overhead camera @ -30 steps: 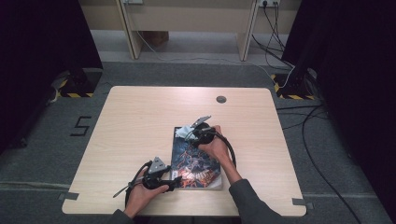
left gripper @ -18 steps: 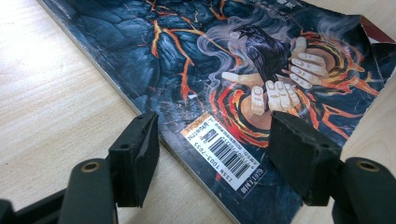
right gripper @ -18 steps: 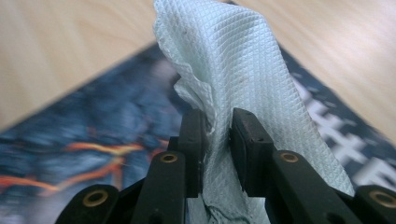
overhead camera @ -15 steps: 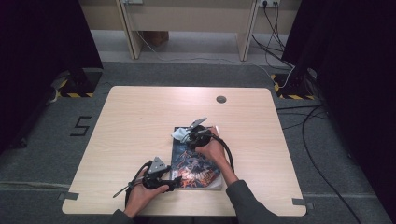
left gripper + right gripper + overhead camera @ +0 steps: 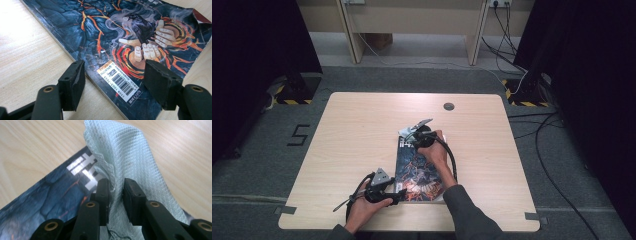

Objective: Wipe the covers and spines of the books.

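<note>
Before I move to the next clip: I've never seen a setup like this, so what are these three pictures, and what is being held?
No robot arm here: a person sits at a wooden table and holds a hand tool with two black jaws in each hand. The high view looks down from above. The other two come from small cameras riding on the tools, looking along their jaws.

A magazine with a dark, fiery cover lies flat on the table. The left gripper rests at its near corner, by the barcode, jaws open on either side of that edge. The right gripper, at the far end of the magazine, has just been closing its jaws; they pinch a pale green cloth that drapes over the magazine's top corner.
</note>
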Action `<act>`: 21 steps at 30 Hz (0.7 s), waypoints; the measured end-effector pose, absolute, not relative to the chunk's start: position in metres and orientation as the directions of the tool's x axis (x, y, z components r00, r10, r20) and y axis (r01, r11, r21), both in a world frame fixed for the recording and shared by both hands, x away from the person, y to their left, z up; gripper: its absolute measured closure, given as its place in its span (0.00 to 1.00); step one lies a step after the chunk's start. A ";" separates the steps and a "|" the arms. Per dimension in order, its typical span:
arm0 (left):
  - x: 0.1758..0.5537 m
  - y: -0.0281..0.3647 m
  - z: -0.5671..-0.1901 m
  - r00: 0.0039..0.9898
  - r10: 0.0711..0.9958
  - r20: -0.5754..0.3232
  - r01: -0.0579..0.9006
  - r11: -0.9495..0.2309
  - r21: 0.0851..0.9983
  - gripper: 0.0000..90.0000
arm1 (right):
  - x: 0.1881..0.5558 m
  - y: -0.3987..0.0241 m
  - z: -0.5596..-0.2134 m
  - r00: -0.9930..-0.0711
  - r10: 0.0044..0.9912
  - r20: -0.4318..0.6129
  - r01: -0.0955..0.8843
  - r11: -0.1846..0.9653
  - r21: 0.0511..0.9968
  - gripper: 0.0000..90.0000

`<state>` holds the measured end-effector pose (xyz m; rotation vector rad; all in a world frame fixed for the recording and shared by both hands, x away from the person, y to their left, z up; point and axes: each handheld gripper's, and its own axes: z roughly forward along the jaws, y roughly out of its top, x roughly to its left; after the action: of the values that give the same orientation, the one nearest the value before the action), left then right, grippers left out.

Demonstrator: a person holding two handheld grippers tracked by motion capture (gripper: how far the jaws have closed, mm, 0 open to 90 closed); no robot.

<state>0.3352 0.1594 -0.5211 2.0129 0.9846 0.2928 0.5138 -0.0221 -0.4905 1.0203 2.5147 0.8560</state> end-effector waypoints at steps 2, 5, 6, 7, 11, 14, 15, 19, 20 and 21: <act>0.335 0.159 -0.521 0.662 0.735 -0.147 0.535 -0.326 0.780 0.37 | 0.514 -0.014 -0.491 -0.712 0.700 -0.064 0.520 0.586 0.621 0.80; 0.335 0.159 -0.521 0.662 0.735 -0.144 0.532 -0.326 0.781 0.37 | 0.515 -0.002 -0.491 -0.727 0.680 -0.094 0.494 0.613 0.617 0.81; 0.335 0.159 -0.521 0.662 0.735 -0.144 0.532 -0.326 0.781 0.37 | 0.517 0.000 -0.491 -0.733 0.674 -0.093 0.490 0.617 0.615 0.81; 0.335 0.159 -0.521 0.662 0.735 -0.145 0.533 -0.326 0.781 0.37 | 0.517 0.002 -0.491 -0.733 0.675 -0.087 0.494 0.616 0.614 0.81; 0.335 0.159 -0.521 0.661 0.736 -0.148 0.534 -0.322 0.782 0.37 | 0.515 0.013 -0.492 -0.763 0.641 -0.076 0.464 0.627 0.626 0.80; 0.335 0.159 -0.521 0.661 0.736 -0.147 0.533 -0.322 0.782 0.37 | 0.511 0.022 -0.492 -0.789 0.612 -0.056 0.450 0.638 0.625 0.81; 0.335 0.159 -0.521 0.661 0.736 -0.147 0.533 -0.323 0.782 0.37 | 0.508 0.026 -0.492 -0.806 0.589 -0.053 0.432 0.648 0.627 0.81; 0.335 0.159 -0.521 0.660 0.736 -0.149 0.534 -0.321 0.782 0.37 | 0.501 0.031 -0.491 -0.831 0.553 -0.064 0.402 0.676 0.617 0.81; 0.335 0.159 -0.521 0.661 0.736 -0.149 0.534 -0.322 0.782 0.37 | 0.501 0.030 -0.491 -0.830 0.553 -0.063 0.403 0.676 0.617 0.81; 0.335 0.159 -0.521 0.663 0.734 -0.144 0.532 -0.327 0.781 0.37 | 0.501 0.029 -0.492 -0.826 0.561 -0.051 0.413 0.665 0.622 0.82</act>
<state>0.3350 0.1593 -0.5212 2.0140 0.9815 0.2966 0.5013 0.0292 -0.4917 0.7875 2.6428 0.9013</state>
